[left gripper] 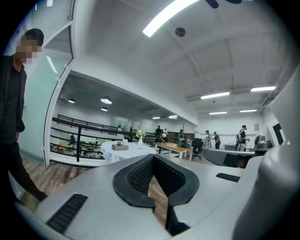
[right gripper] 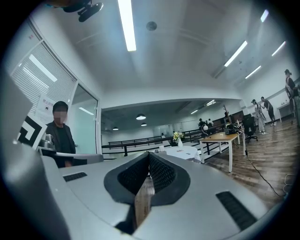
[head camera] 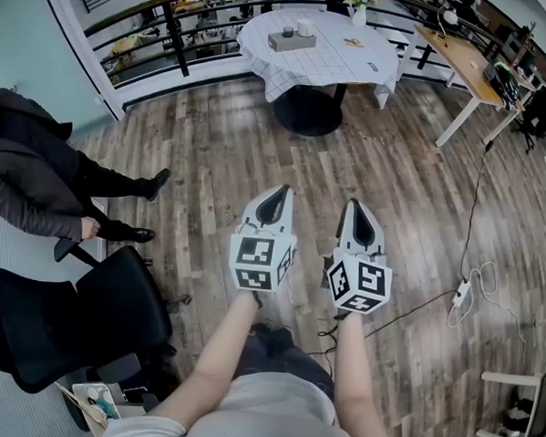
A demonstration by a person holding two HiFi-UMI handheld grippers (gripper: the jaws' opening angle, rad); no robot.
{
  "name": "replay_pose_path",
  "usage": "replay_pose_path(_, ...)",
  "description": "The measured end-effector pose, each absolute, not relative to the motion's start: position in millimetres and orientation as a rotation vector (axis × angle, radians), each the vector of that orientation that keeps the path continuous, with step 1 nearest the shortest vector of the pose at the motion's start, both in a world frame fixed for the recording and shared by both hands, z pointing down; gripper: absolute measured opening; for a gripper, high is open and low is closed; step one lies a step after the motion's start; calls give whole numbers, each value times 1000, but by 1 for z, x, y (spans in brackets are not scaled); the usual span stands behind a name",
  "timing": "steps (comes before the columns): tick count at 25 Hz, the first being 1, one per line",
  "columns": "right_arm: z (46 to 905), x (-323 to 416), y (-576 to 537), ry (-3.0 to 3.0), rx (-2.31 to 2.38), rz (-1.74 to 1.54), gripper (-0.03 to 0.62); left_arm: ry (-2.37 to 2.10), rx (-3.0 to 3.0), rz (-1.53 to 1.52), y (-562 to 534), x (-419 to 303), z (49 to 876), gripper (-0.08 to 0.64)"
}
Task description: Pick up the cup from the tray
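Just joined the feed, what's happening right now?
A person holds the left tongs and right tongs level over the wooden floor, both shut and empty. The tray with the cup sits on the round table well ahead, untouched. Nothing is picked up yet.
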State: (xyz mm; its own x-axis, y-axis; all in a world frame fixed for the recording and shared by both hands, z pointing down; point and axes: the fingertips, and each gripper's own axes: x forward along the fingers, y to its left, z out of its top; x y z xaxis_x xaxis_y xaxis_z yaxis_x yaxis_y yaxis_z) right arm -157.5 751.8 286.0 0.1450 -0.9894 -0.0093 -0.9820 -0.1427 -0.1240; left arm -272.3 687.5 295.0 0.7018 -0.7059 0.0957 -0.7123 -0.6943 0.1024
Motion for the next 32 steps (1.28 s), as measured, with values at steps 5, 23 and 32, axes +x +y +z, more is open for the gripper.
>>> replay_pose_path(5,292,-137,752,2011,-2292,-118,8,-1174,2758,73,686,-257,300,8)
replay_pose_path(23,313,-92,661,2021,-2264,-159,8,-1211,2729,69,593,-220,316,8)
replay_pose_path(32,303,-76,546,2014,-2266,-159,8,-1184,2733,76,480,-196,310,8)
